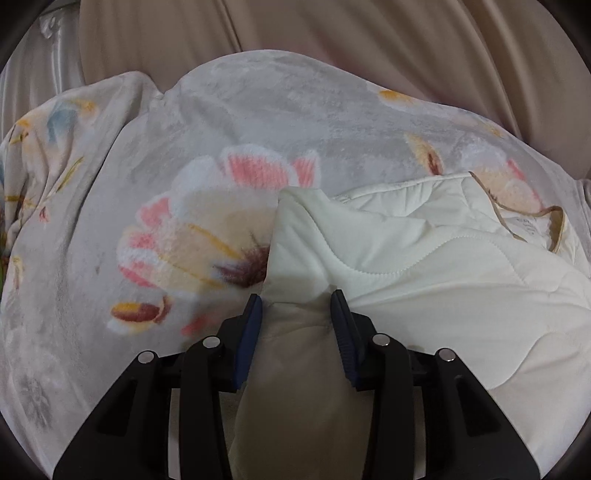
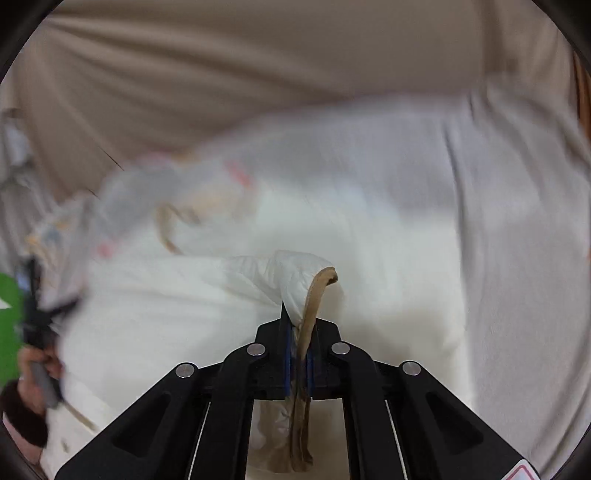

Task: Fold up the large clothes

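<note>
Left wrist view
Left gripper (image 1: 297, 297): fingers spread wide, with a bunched fold of the cream quilted garment (image 1: 424, 266) lying between the blue pads (image 1: 251, 332); the cloth fills the gap, though whether both pads press on it cannot be told.
Quilted garment: cream-white with wavy stitch lines, lying on the floral fleece blanket (image 1: 207, 206), to the right of the blanket's big pink-and-cream flower print.
Tan binding (image 1: 532, 214): runs along the garment's far edge, at its upper right, curling up into a loop.
Floral fleece blanket: grey-white and plush, spread under the garment and reaching left and away from it.
Beige curtain (image 1: 332, 33): hangs in folds beyond the blanket.

Right wrist view
Right gripper (image 2: 298, 325): jaws pinched together on the quilted garment (image 2: 258, 280) at its tan binding (image 2: 314, 299), which rises from between the fingers in an arch and droops over.
Quilted garment: the rest spreads away from the gripper, white and blurred.
Person's hand (image 2: 33, 369): far left of the garment, gripping a dark handle; blurred.
Beige curtain (image 2: 258, 62): behind the garment.
</note>
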